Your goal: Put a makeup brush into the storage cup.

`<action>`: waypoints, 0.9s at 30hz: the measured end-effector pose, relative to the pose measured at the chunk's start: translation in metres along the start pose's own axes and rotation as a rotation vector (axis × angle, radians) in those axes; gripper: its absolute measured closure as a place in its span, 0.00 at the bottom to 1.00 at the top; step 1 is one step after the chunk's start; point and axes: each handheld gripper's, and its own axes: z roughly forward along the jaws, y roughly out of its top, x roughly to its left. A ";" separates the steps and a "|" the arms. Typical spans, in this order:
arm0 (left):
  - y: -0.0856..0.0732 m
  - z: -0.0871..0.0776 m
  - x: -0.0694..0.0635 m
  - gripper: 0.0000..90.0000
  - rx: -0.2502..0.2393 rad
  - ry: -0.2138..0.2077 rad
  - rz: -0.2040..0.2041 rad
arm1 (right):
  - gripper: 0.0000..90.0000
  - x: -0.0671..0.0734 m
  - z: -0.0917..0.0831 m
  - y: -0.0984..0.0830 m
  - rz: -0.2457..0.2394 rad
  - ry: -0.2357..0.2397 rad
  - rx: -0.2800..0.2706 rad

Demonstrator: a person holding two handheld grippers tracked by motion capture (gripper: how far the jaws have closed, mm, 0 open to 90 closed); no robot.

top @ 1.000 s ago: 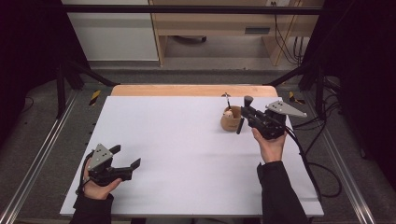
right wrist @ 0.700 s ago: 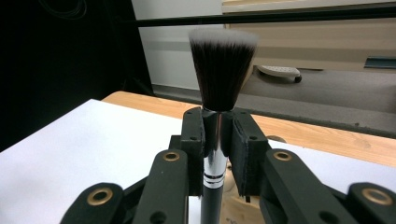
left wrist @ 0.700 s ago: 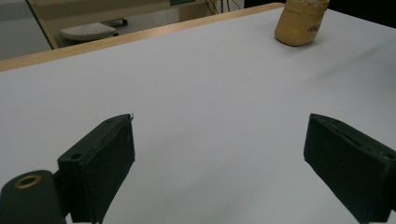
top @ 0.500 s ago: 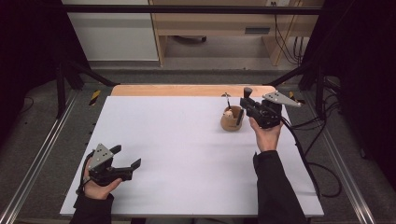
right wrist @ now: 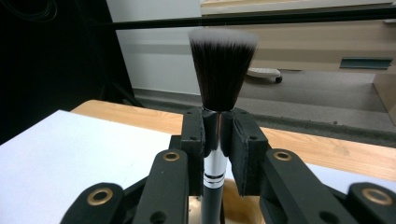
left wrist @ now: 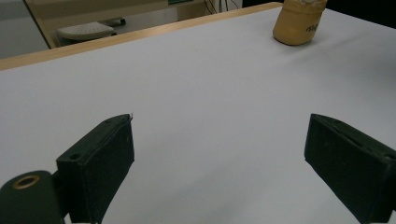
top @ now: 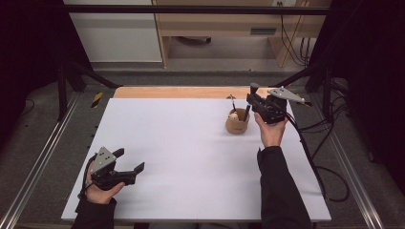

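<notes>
White tabletop [top: 191, 143] with a wooden far edge fills the scene, seen from above. At the near left, the left gripper [top: 128, 167] rests low over the bare surface, its jaws spread wide with nothing between them. In the left gripper view its pads [left wrist: 100, 158] frame plain white table, with the cup [left wrist: 299, 23] far off to the right.

Toward the far right stands that one tan cup [top: 237, 125], upright on the table. It holds two slim dark-handled tools and something pale; what they are is too small to tell.

Just right of the cup, the right gripper [top: 252, 98] is held up above the rim, its jaws clamped narrowly on one makeup brush [right wrist: 219, 93]. The silver ferrule sits between the pads, and the dark, white-tipped bristles point up.

Judging by this, the brush is gripped and hovers at the cup, neither standing in it nor laid on the table. Setting it down seems the remaining step.

Count: two grippers, one cup, one held brush, two tools in the cup.
</notes>
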 end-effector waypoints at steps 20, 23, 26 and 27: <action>0.000 0.000 0.001 0.08 -0.001 -0.005 0.000 | 0.86 -0.011 0.025 -0.001 0.011 -0.046 -0.001; 0.000 0.000 0.001 0.08 -0.001 -0.005 0.000 | 0.86 -0.012 0.028 -0.002 0.014 -0.052 0.000; 0.000 0.000 0.001 0.08 -0.003 -0.005 0.001 | 0.86 -0.012 0.032 -0.004 0.018 -0.051 0.002; 0.000 0.000 0.001 0.08 -0.002 -0.006 0.000 | 0.86 -0.012 0.033 -0.004 0.020 -0.051 0.005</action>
